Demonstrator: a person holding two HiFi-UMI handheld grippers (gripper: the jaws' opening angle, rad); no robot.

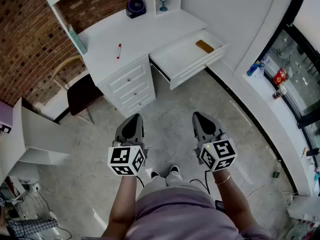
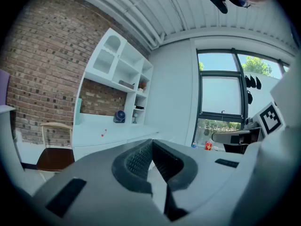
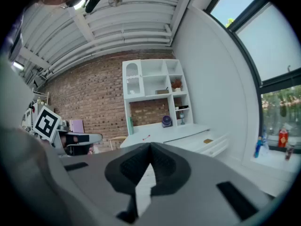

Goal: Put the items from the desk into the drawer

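Observation:
A red pen (image 1: 119, 50) lies on the white desk (image 1: 145, 31), and I also see the pen (image 2: 102, 134) small in the left gripper view and the pen (image 3: 146, 137) in the right gripper view. To the desk's right the top drawer (image 1: 175, 59) is pulled out, with a brown flat item (image 1: 204, 46) in its far corner. My left gripper (image 1: 131, 120) and right gripper (image 1: 200, 117) hover over the floor, well short of the desk. Both are shut, with nothing between the jaws. The left gripper (image 2: 151, 143) and right gripper (image 3: 150, 147) point toward the desk.
A purple fan (image 1: 135, 6) and a small figurine (image 1: 163, 1) stand at the desk's back, with a teal book (image 1: 77, 39) at its left end. A chair (image 1: 82, 91) stands left of the drawers. Bottles (image 1: 255, 68) sit on the window sill at the right.

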